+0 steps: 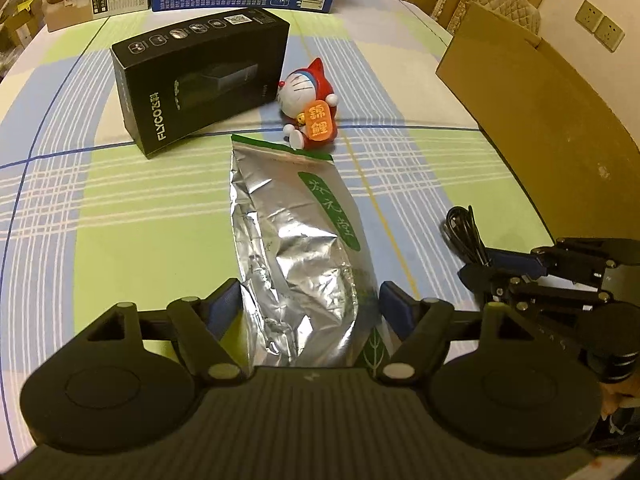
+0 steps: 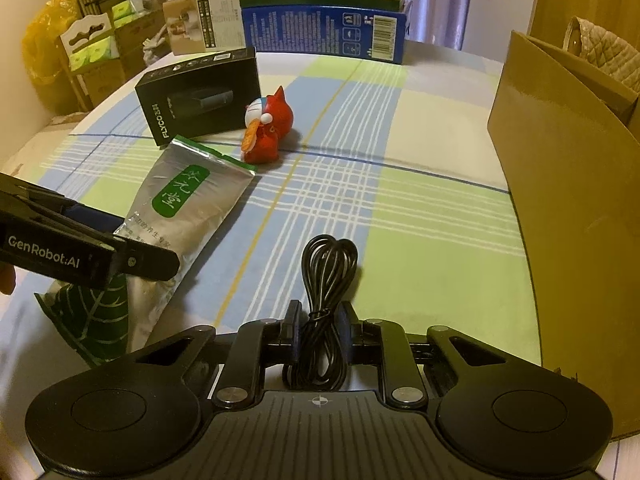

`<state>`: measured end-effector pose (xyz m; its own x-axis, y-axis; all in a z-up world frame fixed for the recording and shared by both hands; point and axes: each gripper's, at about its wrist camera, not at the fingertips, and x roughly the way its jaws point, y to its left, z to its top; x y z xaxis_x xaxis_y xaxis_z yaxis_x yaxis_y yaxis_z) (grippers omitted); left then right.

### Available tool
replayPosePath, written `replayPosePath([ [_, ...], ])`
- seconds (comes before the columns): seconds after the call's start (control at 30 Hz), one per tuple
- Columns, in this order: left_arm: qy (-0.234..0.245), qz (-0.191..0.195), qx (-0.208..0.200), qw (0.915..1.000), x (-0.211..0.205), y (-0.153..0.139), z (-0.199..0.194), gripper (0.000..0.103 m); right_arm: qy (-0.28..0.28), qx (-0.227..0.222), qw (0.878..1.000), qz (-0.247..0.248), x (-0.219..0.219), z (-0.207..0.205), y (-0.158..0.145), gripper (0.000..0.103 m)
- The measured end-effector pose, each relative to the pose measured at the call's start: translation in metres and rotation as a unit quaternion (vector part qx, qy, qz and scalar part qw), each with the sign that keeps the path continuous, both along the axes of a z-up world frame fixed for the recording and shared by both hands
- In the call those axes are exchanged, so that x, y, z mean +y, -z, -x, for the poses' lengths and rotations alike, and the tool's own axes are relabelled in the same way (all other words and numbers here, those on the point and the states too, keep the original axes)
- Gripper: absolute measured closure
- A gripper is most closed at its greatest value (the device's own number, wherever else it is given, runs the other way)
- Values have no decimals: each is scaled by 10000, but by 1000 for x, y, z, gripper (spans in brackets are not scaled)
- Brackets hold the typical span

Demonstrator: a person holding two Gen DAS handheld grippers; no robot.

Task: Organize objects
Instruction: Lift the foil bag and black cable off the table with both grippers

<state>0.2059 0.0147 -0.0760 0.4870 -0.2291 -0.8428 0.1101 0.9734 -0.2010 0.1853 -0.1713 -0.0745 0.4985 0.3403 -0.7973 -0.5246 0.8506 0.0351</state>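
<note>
A silver foil bag [image 1: 296,240] with a green label lies flat on the checked tablecloth [image 1: 120,220]. My left gripper [image 1: 312,300] is open, and its blue pads straddle the bag's near end. The left pad is close against the bag's edge and the right pad stands a little off it. In the right wrist view the bag [image 2: 192,208] lies at the left under the left gripper's arm. My right gripper [image 2: 320,316] is shut on a coiled black cable [image 2: 326,264], whose loop sticks out ahead over the cloth. The cable [image 1: 466,232] also shows at the right of the left wrist view.
A black FLYCO box [image 1: 200,80] and a red-and-blue cat figurine [image 1: 310,108] lie beyond the bag. A tall open cardboard box [image 2: 560,200] stands at the right. A blue carton [image 2: 320,34] and a white carton [image 2: 204,26] line the far edge.
</note>
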Motion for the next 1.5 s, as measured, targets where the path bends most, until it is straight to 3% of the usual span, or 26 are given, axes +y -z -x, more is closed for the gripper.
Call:
replayPosePath([
  [0.07,4,6,12,10000,0,0,0,35,14,16,10000,-15,0,0,0,88],
  [0.1,17,3,13,10000,-1,-1,0,42,22,25,10000,-27,-1,0,-1,88],
  [0.13,51,110,7,9999,-1,-1,0,56,32,35,10000,-41,-1,-1,-1,88],
  [0.17,-8,233,0,9997,-1,-2,0,59,42,41,10000,-53,-2,-1,-1,88],
  [0.67,-62,47,-39,10000,-7,-1,-7,52,49,34,9999,-83,-2,-2,-1,88],
  [0.93,28,-68,-61,10000,-11,-4,-8,63,87,-32,9999,-93,1,-2,-4,88],
  [1.5,-201,49,63,9998,-15,-12,20,67,173,137,9996,-186,-7,-2,-2,89],
])
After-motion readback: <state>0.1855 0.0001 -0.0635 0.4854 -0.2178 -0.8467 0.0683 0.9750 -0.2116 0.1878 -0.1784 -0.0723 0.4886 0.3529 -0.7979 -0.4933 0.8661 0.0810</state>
